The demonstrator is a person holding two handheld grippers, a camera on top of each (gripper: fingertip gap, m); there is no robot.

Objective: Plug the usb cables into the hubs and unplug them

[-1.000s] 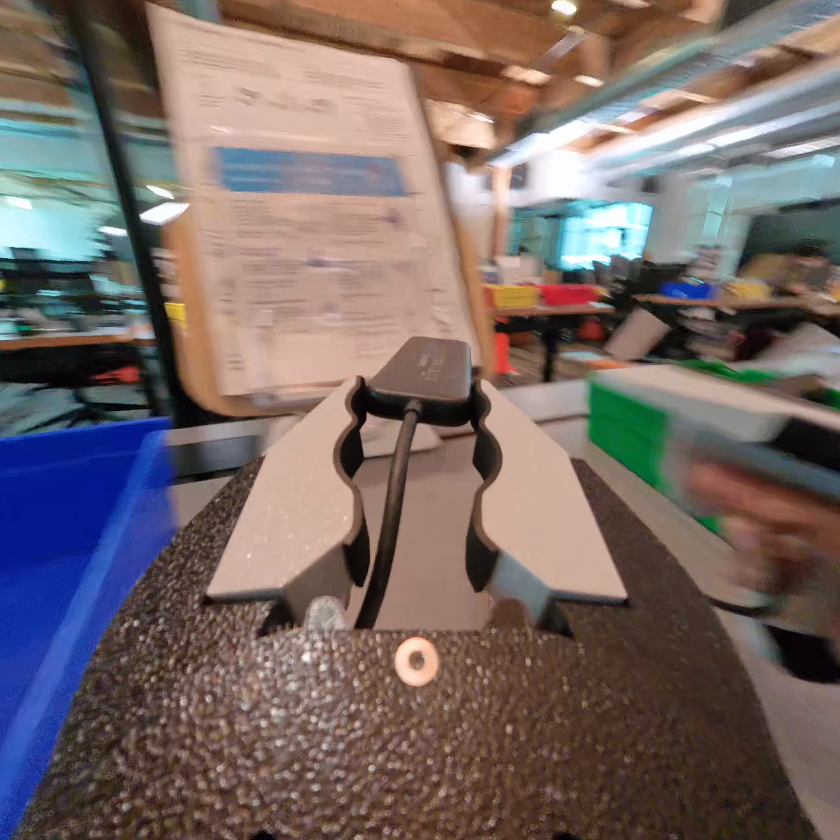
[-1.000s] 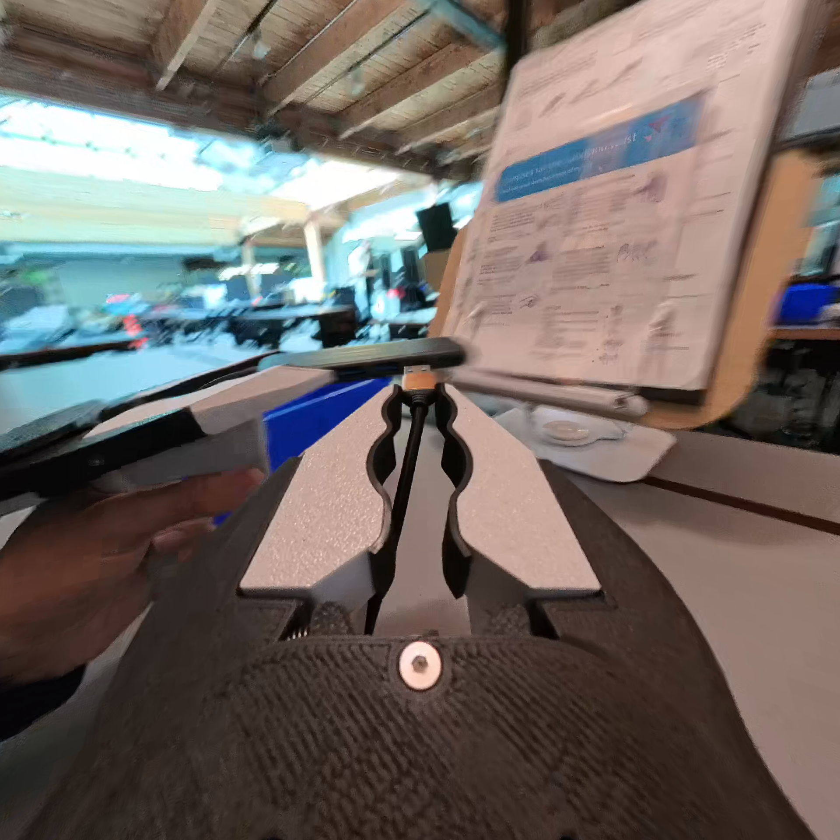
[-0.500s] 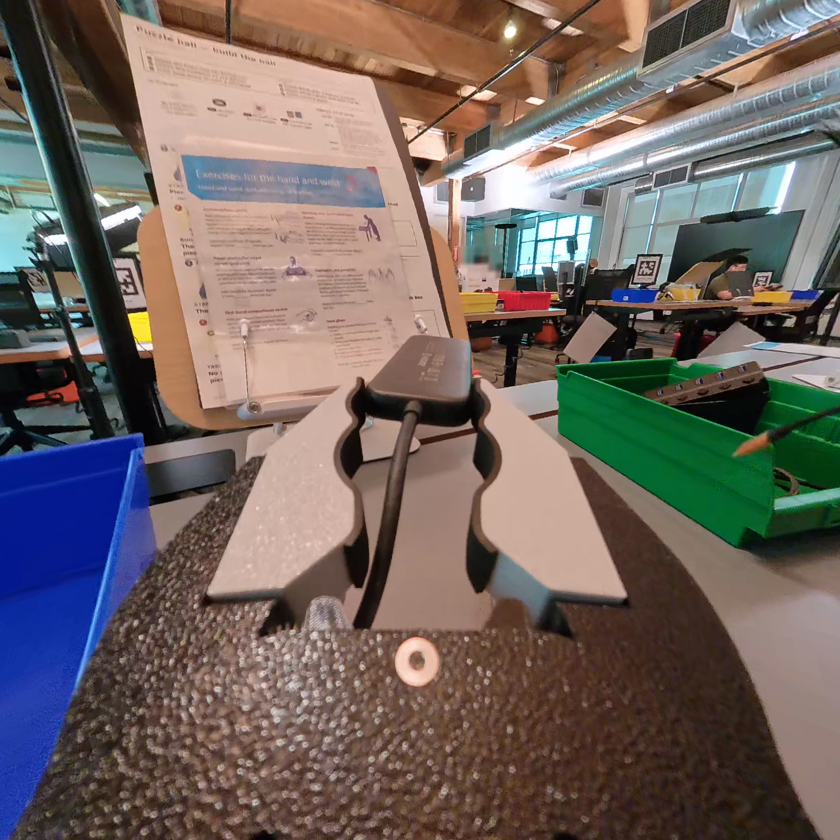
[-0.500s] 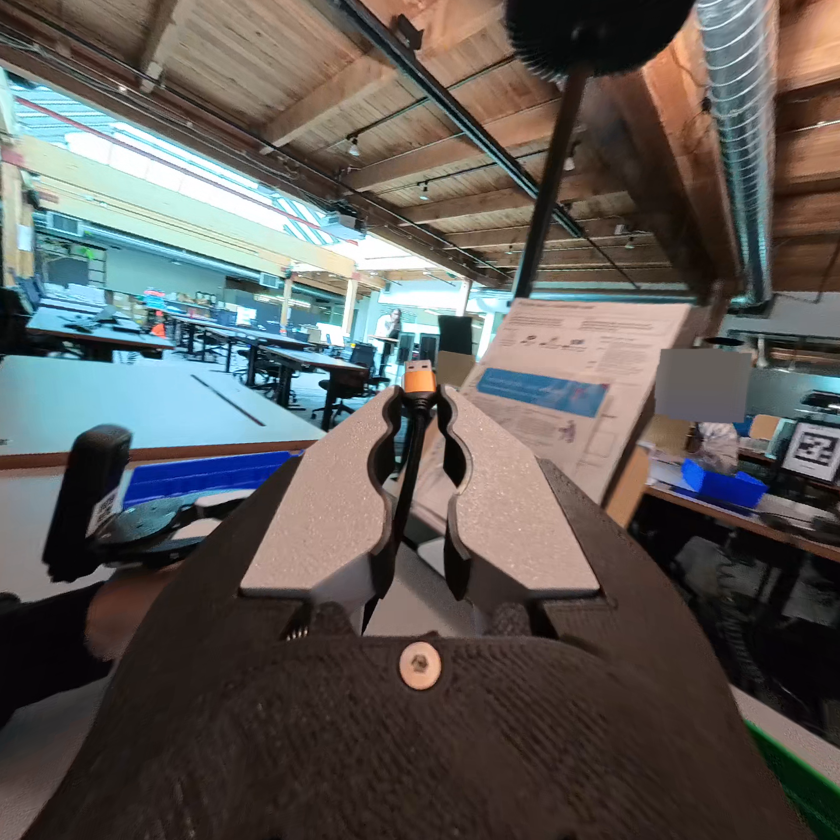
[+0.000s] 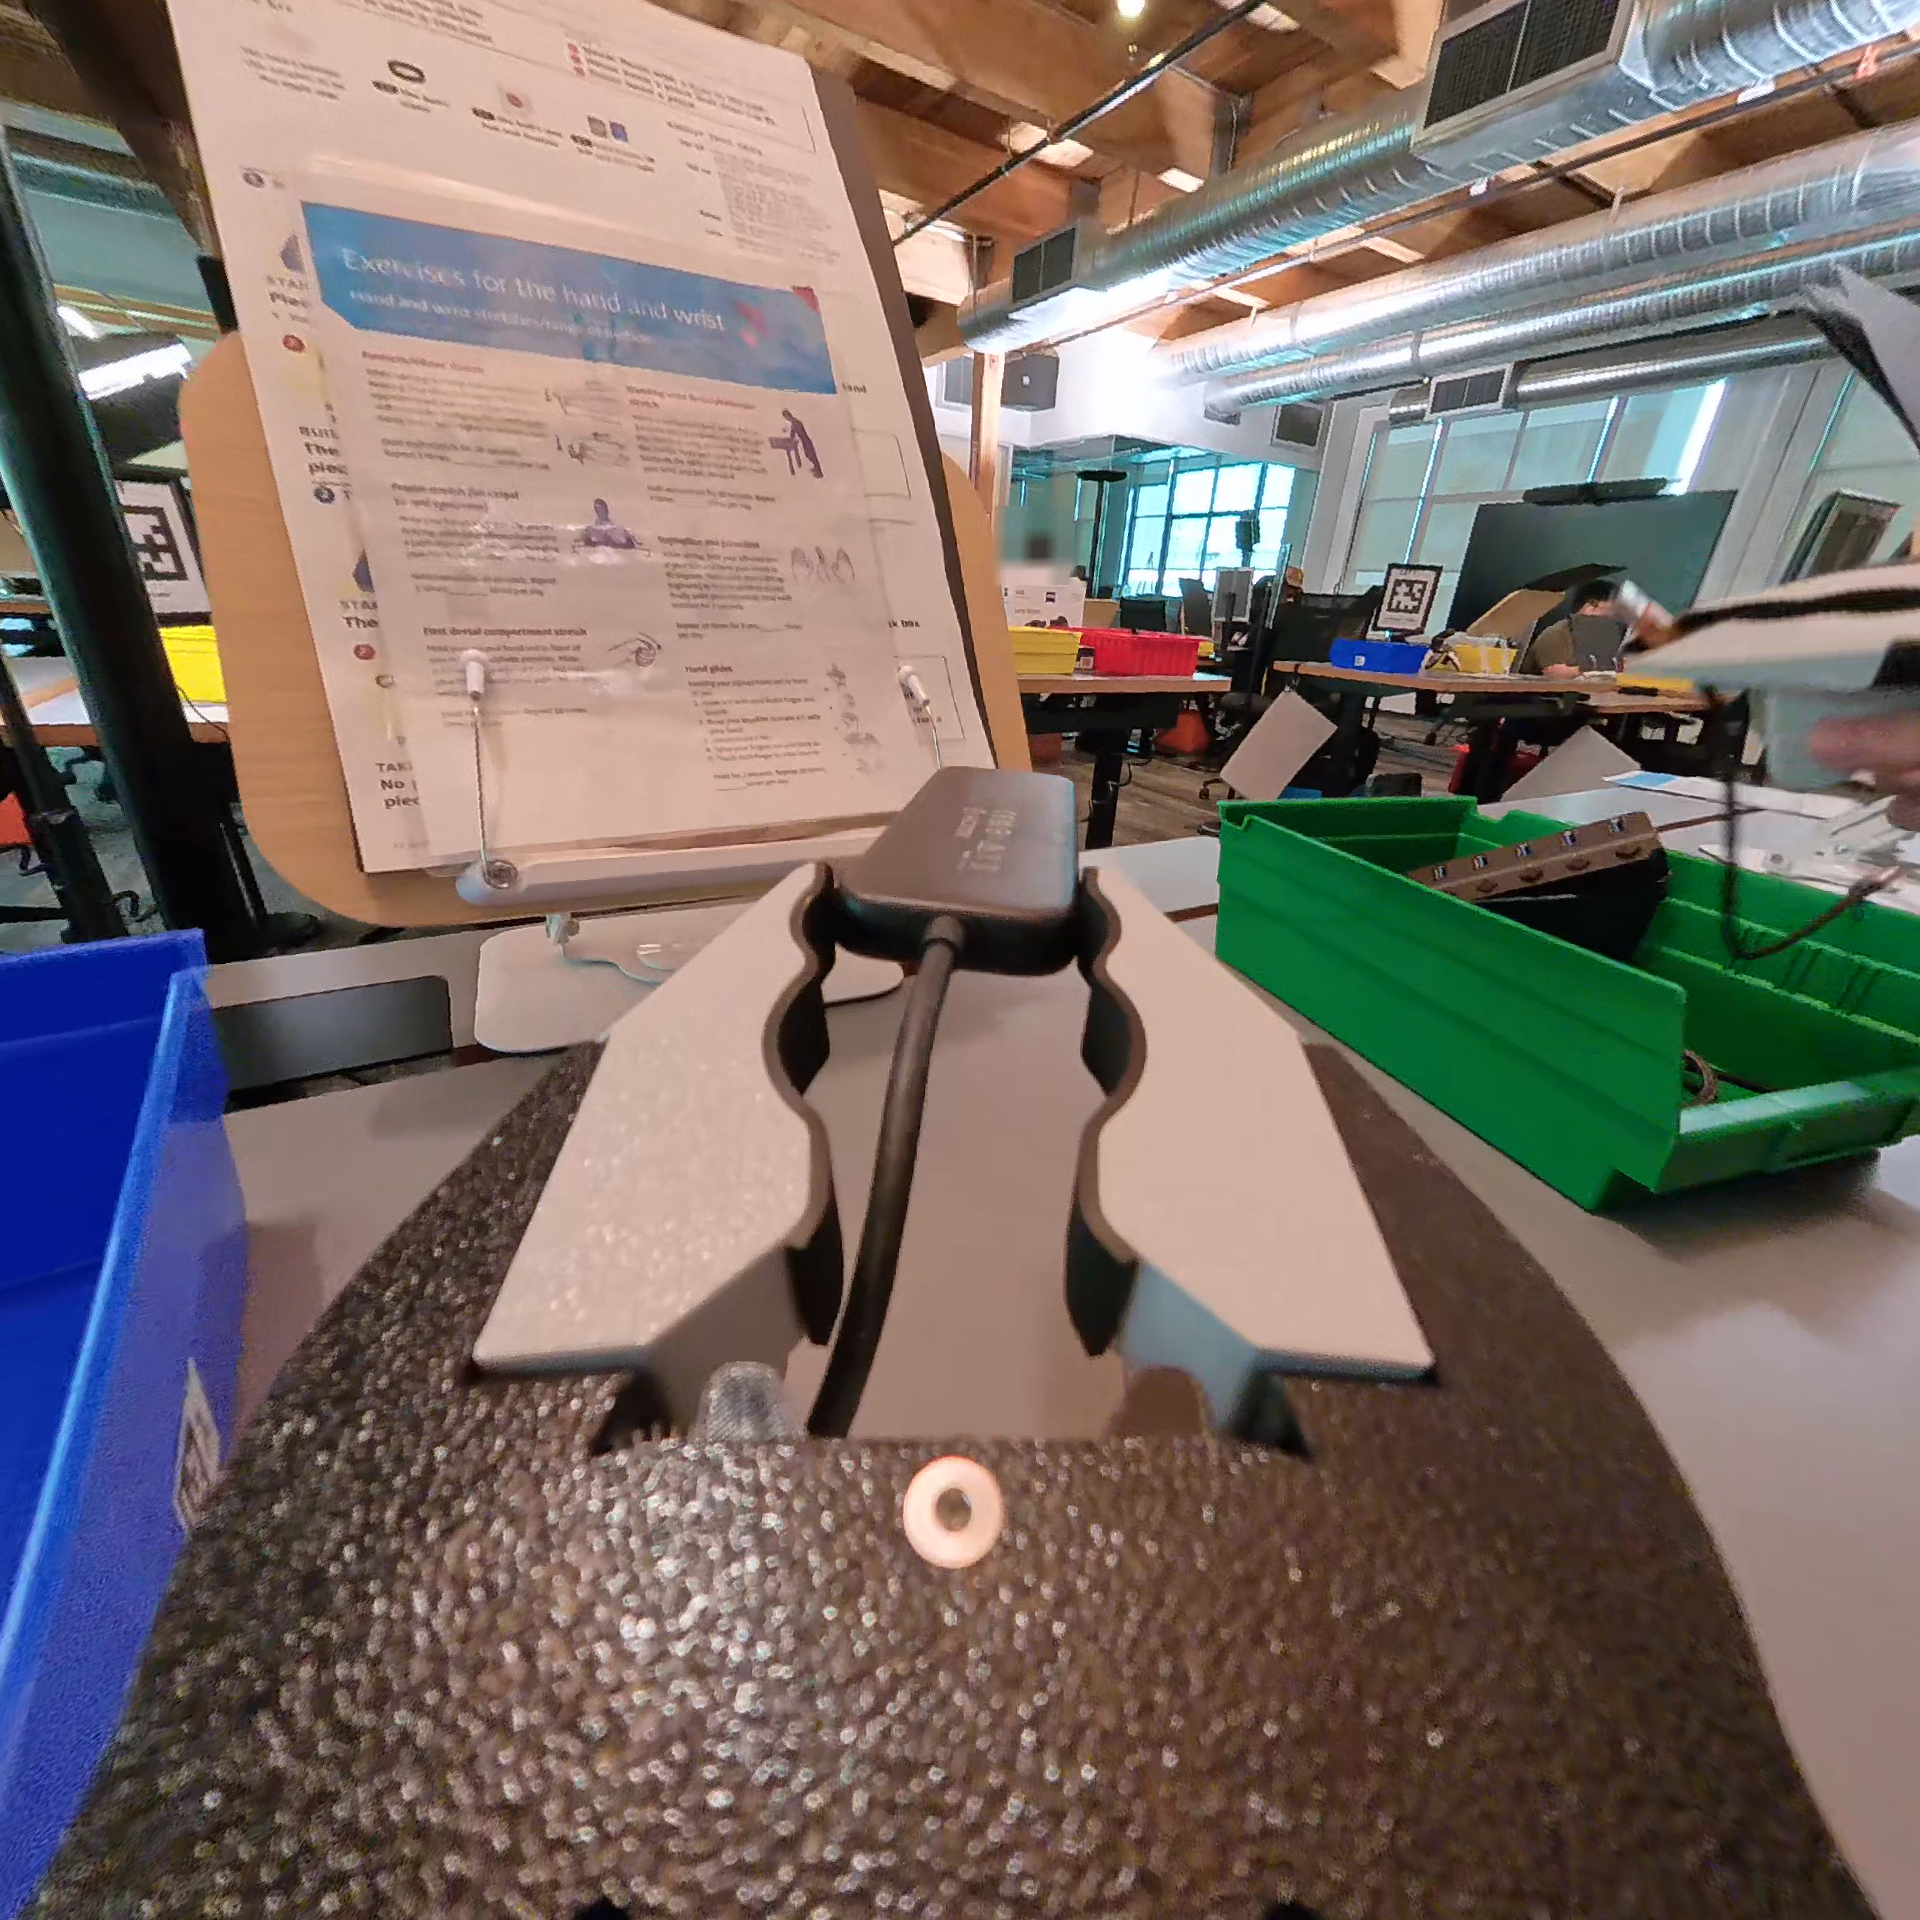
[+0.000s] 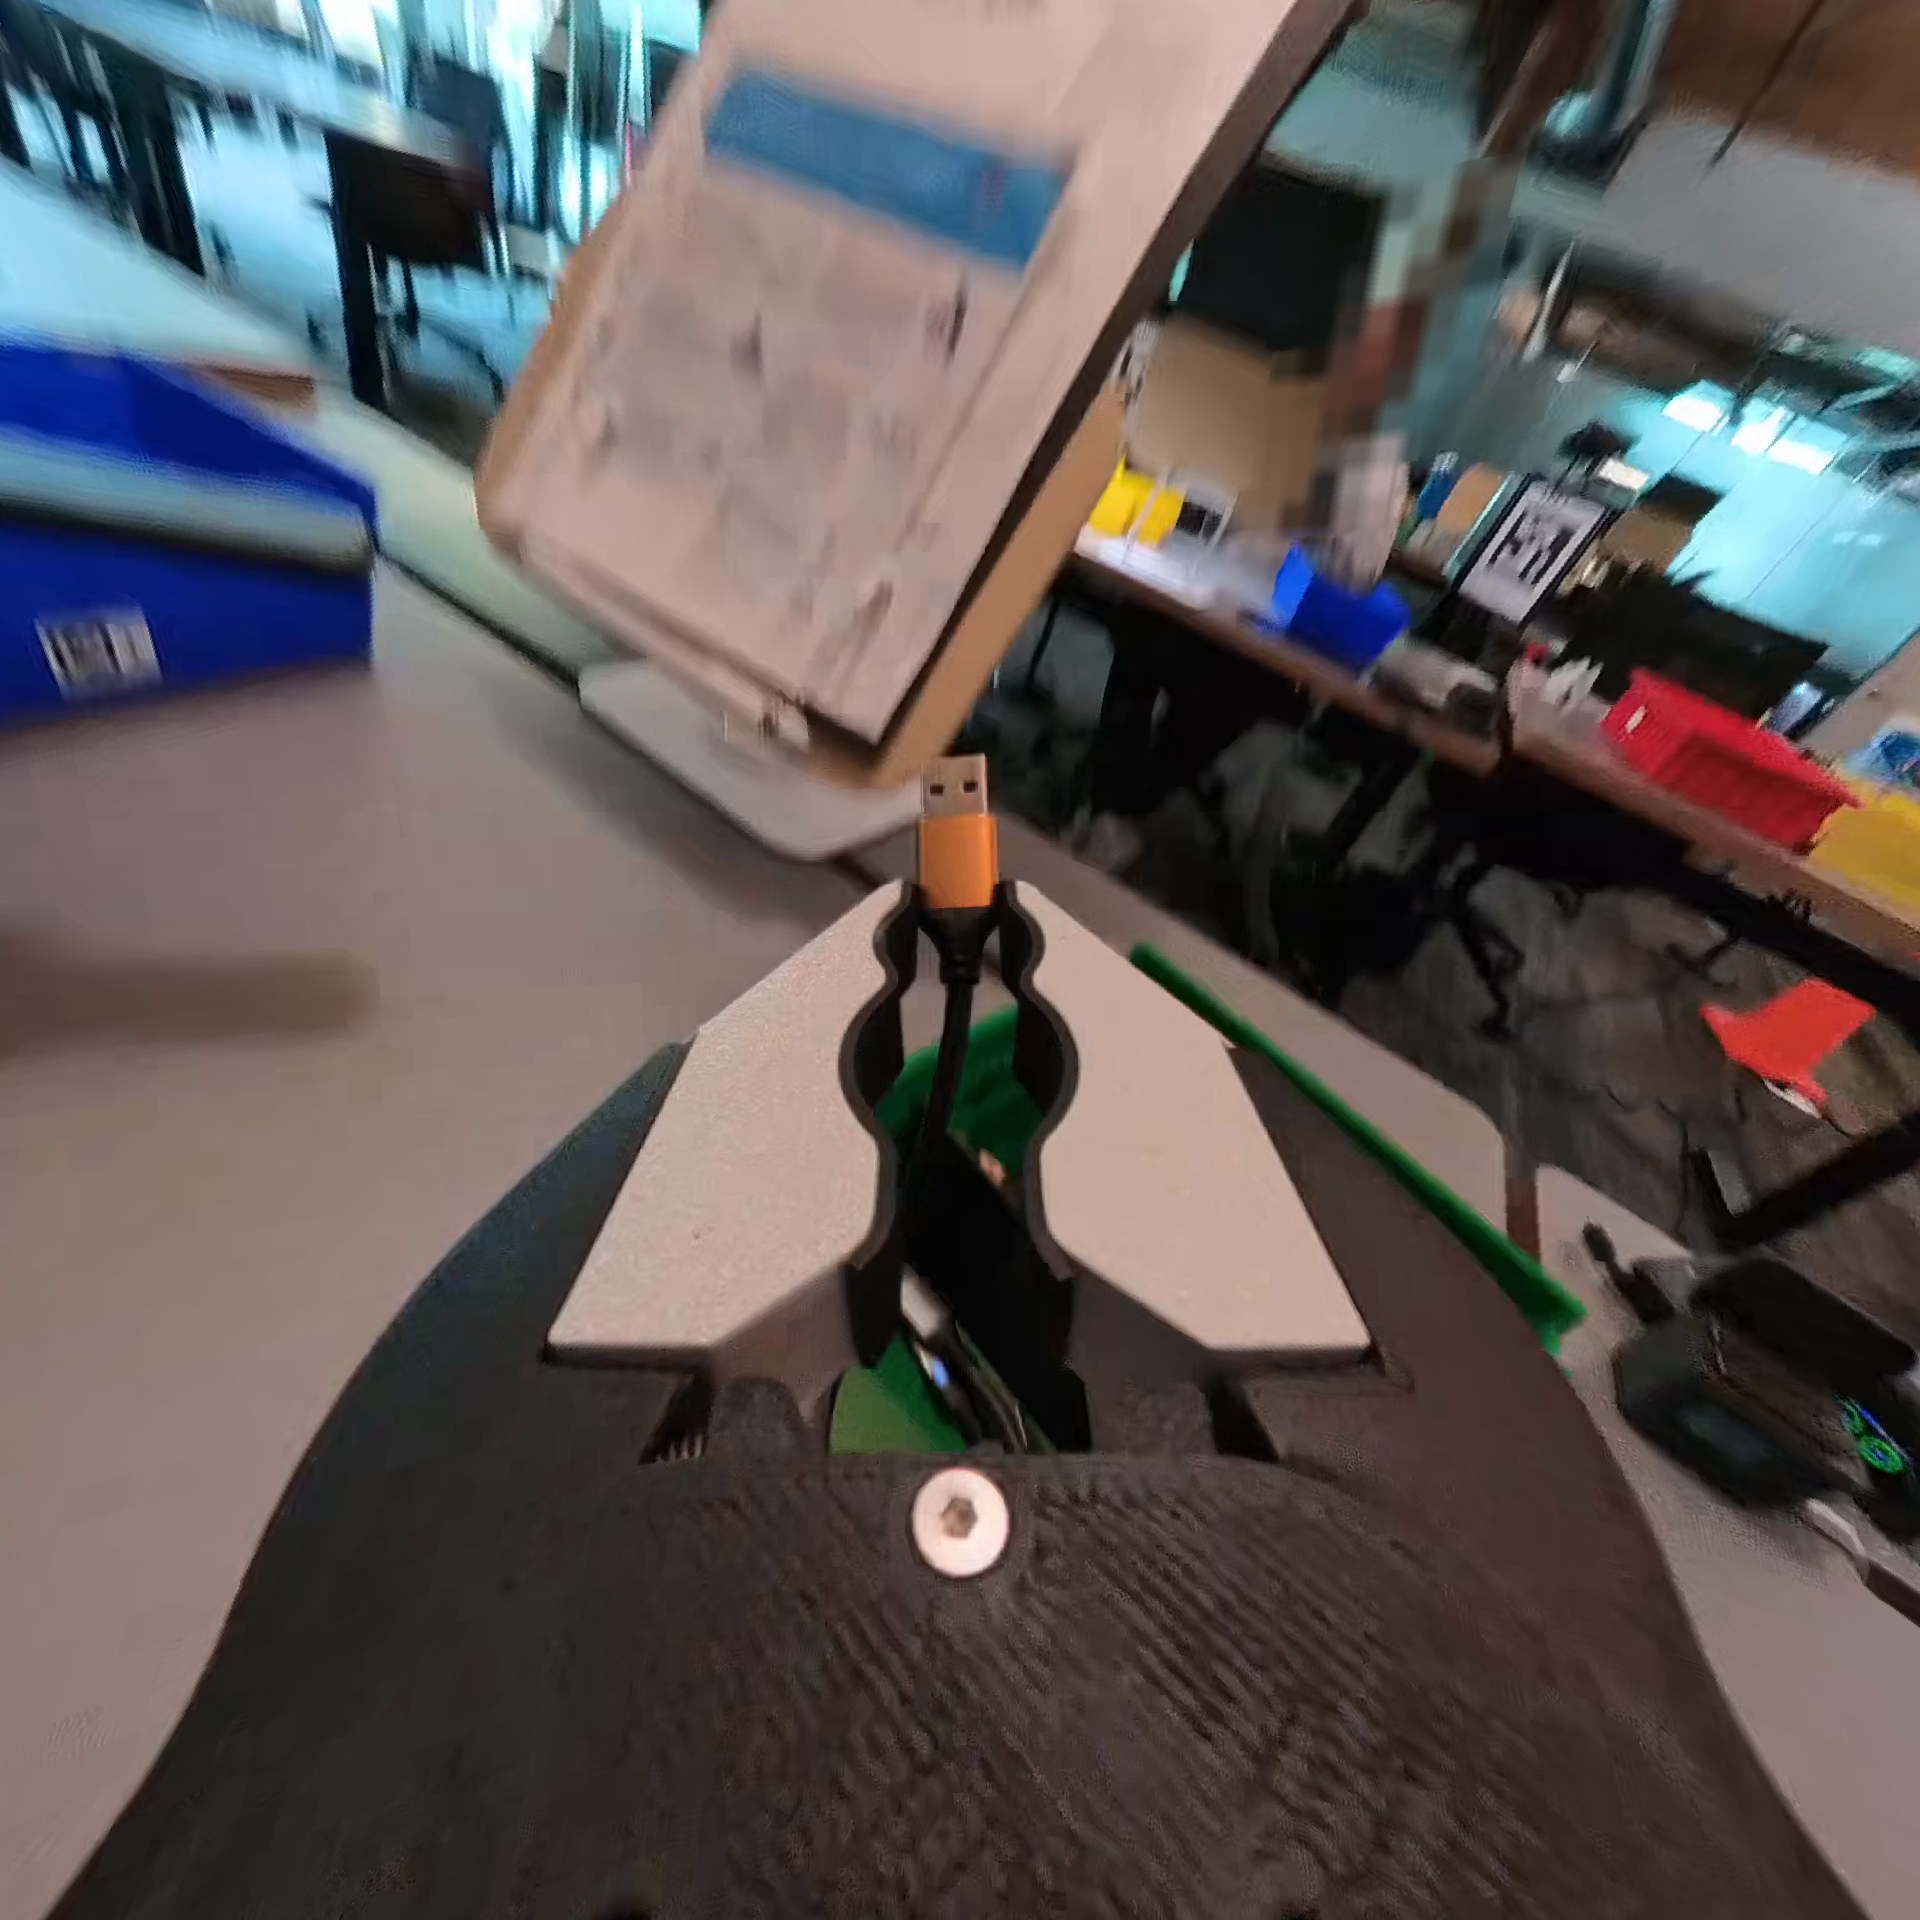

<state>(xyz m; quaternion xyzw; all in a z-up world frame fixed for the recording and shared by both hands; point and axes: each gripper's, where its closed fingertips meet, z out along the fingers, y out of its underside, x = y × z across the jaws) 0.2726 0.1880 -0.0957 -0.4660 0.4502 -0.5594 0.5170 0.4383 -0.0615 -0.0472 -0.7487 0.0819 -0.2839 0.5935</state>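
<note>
My left gripper is shut on a dark grey USB hub, held above the table with its black cord running back between the fingers. My right gripper is shut on a USB cable with an orange plug; the bare metal tip points forward, free of any hub. The cable hangs down into the green bin below. The right gripper also shows at the right edge of the left wrist view, above the green bin, with the thin cable dangling from it.
A second hub lies in the green bin. A blue bin stands at the left. A document stand with printed sheets stands at the back of the grey table. A small dark device lies at the table's right.
The plug has come out of the hub I hold in my left gripper. My right gripper swung away to the right and now tilts down over the green bin. The left gripper stayed put.
</note>
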